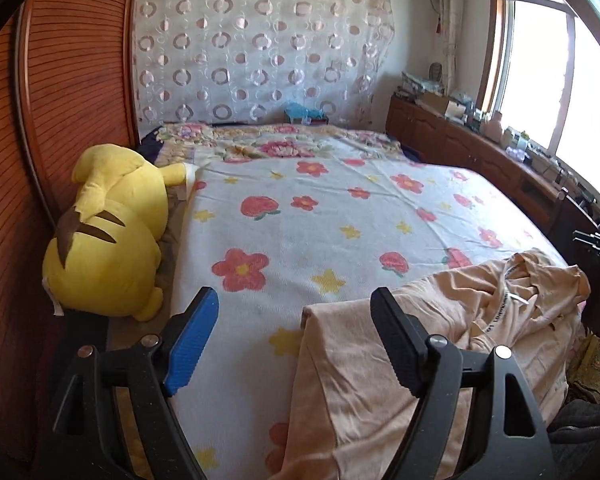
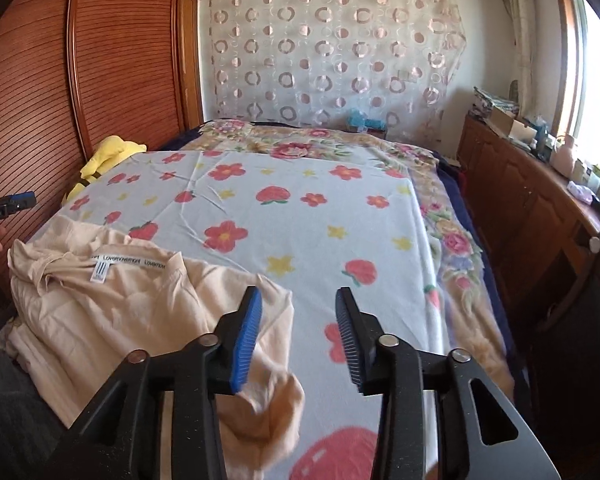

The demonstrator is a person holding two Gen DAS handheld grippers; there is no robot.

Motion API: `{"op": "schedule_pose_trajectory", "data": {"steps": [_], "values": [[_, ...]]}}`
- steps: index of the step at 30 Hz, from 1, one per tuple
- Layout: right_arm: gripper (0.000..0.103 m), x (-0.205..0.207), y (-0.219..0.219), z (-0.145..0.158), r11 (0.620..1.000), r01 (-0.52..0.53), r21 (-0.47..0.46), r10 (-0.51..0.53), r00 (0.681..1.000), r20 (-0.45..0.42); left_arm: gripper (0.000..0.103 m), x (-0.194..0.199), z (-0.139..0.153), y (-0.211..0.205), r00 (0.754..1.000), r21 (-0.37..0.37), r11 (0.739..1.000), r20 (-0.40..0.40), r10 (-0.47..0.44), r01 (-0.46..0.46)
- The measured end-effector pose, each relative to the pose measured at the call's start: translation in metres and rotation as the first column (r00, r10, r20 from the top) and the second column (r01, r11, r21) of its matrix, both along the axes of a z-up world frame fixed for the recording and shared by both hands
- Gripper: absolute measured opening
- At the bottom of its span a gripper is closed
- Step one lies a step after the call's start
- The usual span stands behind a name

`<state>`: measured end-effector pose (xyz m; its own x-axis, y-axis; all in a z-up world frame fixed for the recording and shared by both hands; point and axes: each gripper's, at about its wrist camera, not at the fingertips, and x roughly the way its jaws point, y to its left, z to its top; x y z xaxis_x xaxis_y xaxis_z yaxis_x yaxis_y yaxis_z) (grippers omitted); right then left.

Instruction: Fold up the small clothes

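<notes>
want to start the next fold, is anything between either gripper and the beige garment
Nothing visible blocks either. The beige garment lies crumpled on the flowered sheet; the left gripper and right gripper hang right over its edges, jaws open and gripping nothing. The yellow plush toy sits well aside.

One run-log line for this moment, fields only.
garment: beige top crumpled on flowered bedspread | left hand-held gripper: open, empty | right hand-held gripper: open, empty | fold: not done
</notes>
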<state>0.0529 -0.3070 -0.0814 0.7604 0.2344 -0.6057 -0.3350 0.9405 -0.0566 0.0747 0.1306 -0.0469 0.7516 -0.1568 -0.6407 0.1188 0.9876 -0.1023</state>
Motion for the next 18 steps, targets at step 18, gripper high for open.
{"op": "schedule_pose_trajectory", "data": {"steps": [18], "values": [[0.051,0.073,0.011,-0.042,0.998,-0.06,0.02,0.063,0.972,-0.226,0.052,0.03,-0.046,-0.013,0.968,0.009,0.994,-0.227,-0.108,0.113]]}}
